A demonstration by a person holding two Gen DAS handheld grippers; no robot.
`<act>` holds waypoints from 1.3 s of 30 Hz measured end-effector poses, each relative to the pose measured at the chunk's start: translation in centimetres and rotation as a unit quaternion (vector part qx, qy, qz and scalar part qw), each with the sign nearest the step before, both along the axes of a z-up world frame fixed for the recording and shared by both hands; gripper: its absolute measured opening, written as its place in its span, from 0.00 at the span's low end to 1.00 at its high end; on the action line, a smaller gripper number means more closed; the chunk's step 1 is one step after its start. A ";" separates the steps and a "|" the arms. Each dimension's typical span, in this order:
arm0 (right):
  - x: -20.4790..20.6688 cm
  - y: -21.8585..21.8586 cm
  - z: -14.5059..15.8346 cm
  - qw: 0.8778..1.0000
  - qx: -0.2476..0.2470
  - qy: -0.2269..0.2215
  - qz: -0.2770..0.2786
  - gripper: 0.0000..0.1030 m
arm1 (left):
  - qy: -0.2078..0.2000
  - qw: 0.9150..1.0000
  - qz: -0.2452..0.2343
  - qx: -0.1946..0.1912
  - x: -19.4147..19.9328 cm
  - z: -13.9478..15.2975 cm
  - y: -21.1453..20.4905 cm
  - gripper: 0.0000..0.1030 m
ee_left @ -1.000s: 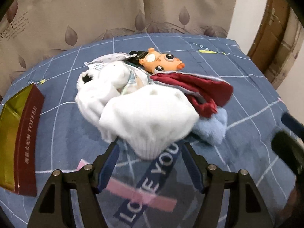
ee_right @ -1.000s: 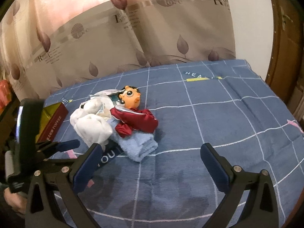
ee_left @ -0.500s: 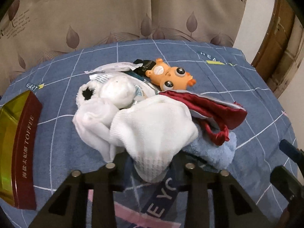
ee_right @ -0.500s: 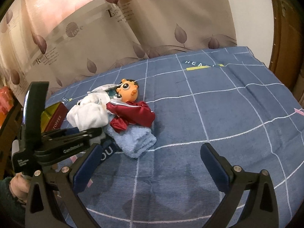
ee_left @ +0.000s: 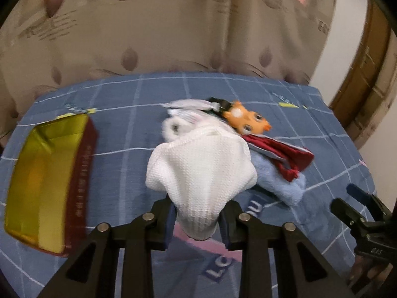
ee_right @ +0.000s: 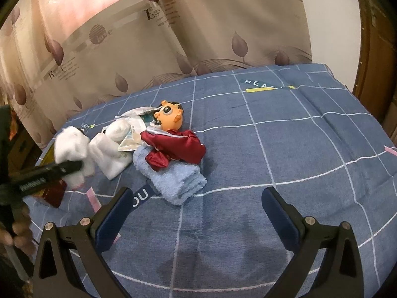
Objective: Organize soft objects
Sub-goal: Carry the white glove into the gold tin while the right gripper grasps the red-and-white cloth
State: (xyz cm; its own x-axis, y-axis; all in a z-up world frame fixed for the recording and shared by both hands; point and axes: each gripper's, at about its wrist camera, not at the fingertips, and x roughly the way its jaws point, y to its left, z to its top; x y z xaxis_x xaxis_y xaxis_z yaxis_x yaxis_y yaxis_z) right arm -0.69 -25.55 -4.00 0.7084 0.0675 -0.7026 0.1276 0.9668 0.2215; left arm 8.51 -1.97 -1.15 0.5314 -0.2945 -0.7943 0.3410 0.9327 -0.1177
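I have the left gripper (ee_left: 197, 219) jaws clamped on the white sock (ee_left: 202, 166), lifted off the bed (ee_right: 285, 154) | right gripper (ee_right: 196, 212) jaws apart, idle | risk: thin toe-end pinch, a swing toward the box (ee_left: 47, 181) could slip it.

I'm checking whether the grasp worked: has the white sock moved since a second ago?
Yes. The white sock, shut in the left gripper, has lifted off the pile, leftward away from the blue towel.
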 end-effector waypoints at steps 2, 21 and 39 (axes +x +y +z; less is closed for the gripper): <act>-0.1 0.3 0.1 1.000 -0.006 -0.002 0.004 1.00 | -0.010 1.000 0.017 0.006 0.1 0.5 1.5 0.28; 3.9 3.0 0.9 0.994 -0.071 0.017 0.085 1.00 | -0.027 0.986 0.161 0.031 2.8 -0.2 15.4 0.28; 11.0 6.0 -0.8 0.980 -0.152 0.040 0.121 0.75 | 0.008 0.974 0.220 0.052 5.1 -4.0 22.5 0.28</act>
State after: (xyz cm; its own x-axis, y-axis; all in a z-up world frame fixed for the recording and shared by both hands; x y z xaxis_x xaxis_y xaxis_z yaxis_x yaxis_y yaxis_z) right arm 10.35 -19.54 -4.78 0.6390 0.0059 -0.7692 -0.1077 0.9908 -0.0819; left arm 13.65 20.56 -5.16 0.5746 0.0410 -0.8174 -0.0952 0.9953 -0.0170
